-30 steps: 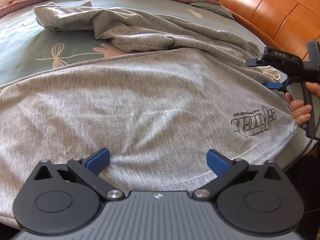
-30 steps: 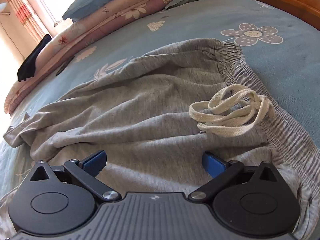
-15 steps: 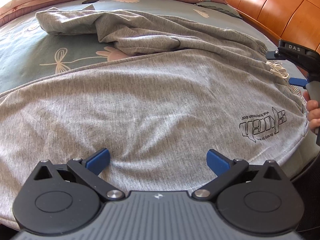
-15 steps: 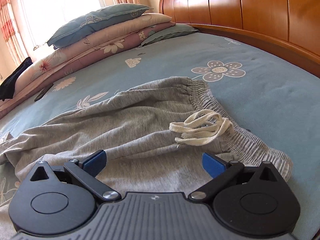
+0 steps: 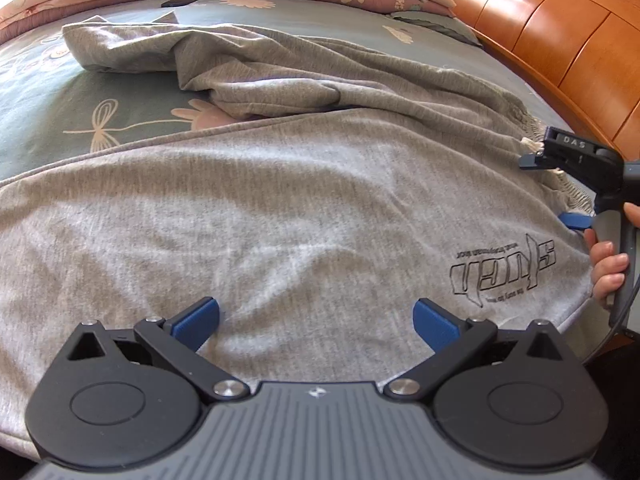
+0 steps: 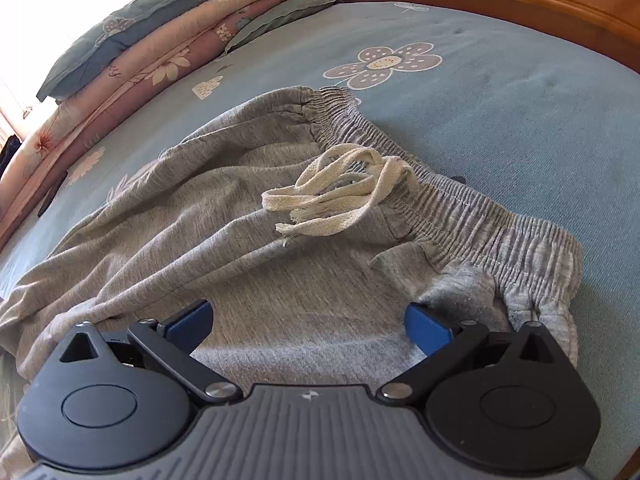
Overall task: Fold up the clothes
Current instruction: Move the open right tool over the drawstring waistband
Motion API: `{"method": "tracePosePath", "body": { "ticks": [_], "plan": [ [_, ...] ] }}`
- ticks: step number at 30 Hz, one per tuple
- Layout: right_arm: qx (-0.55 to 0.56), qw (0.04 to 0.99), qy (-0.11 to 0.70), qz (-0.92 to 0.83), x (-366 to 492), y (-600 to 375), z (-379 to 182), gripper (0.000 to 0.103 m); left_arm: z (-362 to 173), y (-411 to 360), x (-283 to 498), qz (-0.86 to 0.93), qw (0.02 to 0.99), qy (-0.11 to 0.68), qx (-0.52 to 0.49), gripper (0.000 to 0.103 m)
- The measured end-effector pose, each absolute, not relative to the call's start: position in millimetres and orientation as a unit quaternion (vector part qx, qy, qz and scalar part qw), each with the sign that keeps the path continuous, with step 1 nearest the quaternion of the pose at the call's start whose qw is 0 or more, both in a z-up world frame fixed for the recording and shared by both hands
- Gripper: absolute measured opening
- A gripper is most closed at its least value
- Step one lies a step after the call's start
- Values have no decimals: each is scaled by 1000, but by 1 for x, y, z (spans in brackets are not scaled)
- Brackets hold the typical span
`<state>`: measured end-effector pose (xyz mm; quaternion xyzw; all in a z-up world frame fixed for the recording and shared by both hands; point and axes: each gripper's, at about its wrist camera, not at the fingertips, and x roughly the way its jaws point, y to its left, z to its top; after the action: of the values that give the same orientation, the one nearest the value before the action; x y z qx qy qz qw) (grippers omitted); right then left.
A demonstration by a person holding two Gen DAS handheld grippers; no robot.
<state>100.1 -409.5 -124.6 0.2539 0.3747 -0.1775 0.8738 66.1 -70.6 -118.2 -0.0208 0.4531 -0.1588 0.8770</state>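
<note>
1. The left tongs (image 5: 316,314) stand wide open and empty, low over the near leg of the grey sweatpants (image 5: 280,216). I judge this a ready pose: blue pads spread either side of flat cloth, nothing pinched yet.
2. The right tongs (image 6: 308,318) are likewise spread and hold nothing, poised over the waist end, tilted down toward the fabric.
3. In the left view a hand (image 5: 608,264) grips the right tool's handle upright at the bed's edge, beside the printed logo (image 5: 504,270).
4. The sweatpants lie spread across the bed (image 6: 500,92), one leg flat, the other bunched farther off; probably laid out for a first fold.
5. The cream drawstring (image 6: 340,196) lies loose in a tangle on the elastic waistband (image 6: 460,216).
6. Beyond, stacked bedding (image 6: 140,52) lies against the wooden headboard (image 5: 560,40).
</note>
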Motion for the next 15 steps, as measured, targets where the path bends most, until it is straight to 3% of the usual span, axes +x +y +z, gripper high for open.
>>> {"method": "tracePosePath", "body": {
  "ticks": [7,15],
  "plan": [
    [177,881,393,-194,111,-388,-129,103,-124,-77,80,-164,882,441,1,102],
    [193,879,395,-186,112,-392,-126,103,-117,-47,52,-188,868,459,13,102]
  ]
}}
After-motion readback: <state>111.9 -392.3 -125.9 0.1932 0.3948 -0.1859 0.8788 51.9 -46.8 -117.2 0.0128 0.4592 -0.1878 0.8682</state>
